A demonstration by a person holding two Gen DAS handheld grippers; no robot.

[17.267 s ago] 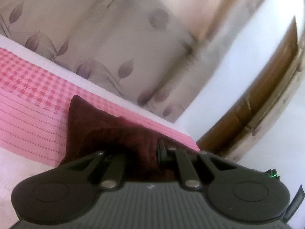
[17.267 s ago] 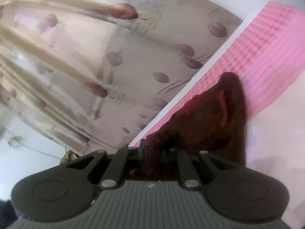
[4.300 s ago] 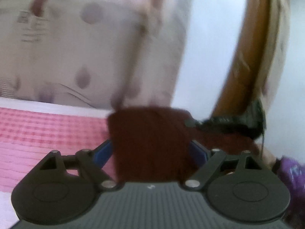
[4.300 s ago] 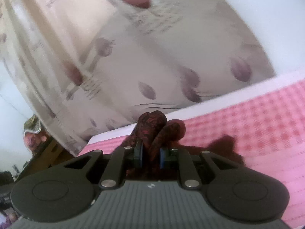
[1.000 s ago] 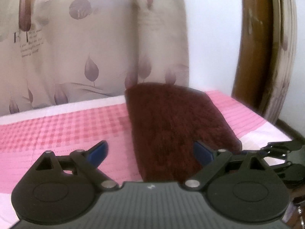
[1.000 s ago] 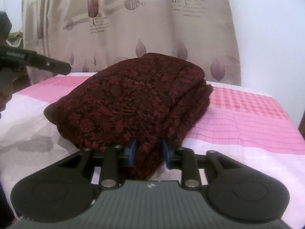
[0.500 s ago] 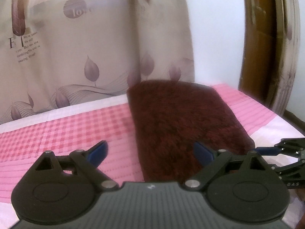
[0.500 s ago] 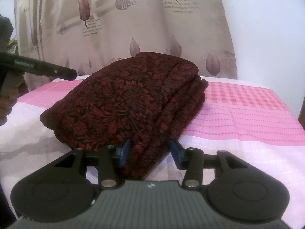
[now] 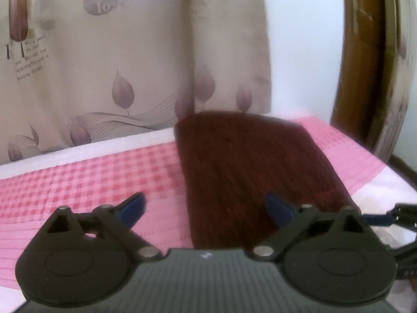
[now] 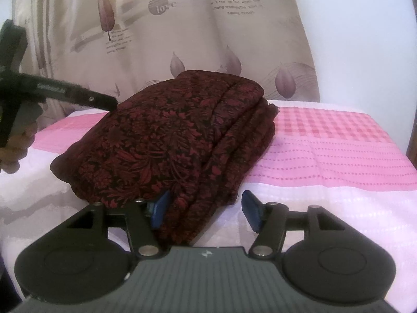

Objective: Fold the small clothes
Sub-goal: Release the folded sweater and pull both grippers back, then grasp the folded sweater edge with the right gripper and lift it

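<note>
A dark red floral garment lies folded in a thick stack on the pink-and-white bed cover. My right gripper is open at the stack's near edge; cloth lies between its blue pads, untouched by the right pad. My left gripper is open wide at the other side of the garment, its pads apart from the cloth. The left gripper also shows in the right wrist view, at the far left by the stack. The right gripper shows at the right edge of the left wrist view.
A beige curtain with leaf prints hangs behind the bed. A white wall is to the right. A brown wooden door frame stands beyond the bed's far side in the left wrist view.
My right gripper has opened and let go of the folded garment's edge. My left gripper stays open and has shifted slightly back. The stack rests on the bed.
</note>
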